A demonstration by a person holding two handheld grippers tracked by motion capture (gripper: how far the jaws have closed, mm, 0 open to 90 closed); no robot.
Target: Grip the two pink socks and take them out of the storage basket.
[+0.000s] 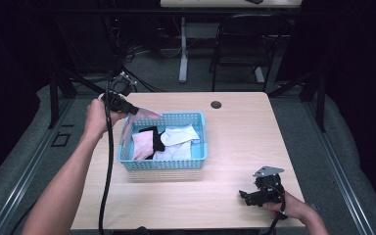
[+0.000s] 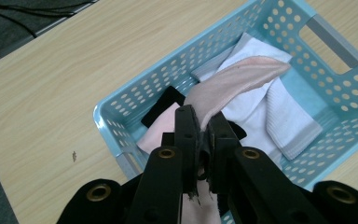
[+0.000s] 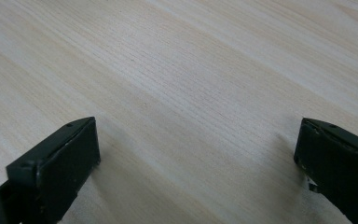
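The left claw is clamped tight on a pink sock, its two jaws pressed together with the cloth pinched between them. It hangs above the far left corner of the blue basket. In the left gripper view the sock runs from the jaws out over the basket's inside as a long, limp strip, its free end lying above the white socks — whether it touches them I cannot tell.

The basket stands on the wooden table, left of the table's middle. Inside it, against the left wall, lies another pink piece; just right of that is a black sock, and the white socks take up the basket's right half. The basket has perforated walls and a grey handle slot in one short end.

The right claw is well apart from the basket, near the table's near right corner, in the person's right hand. Its jaws stand wide apart with nothing between them — bare table surface lies ahead of them in the right gripper view.

A dark round hole sits in the table beyond the basket's far right corner.
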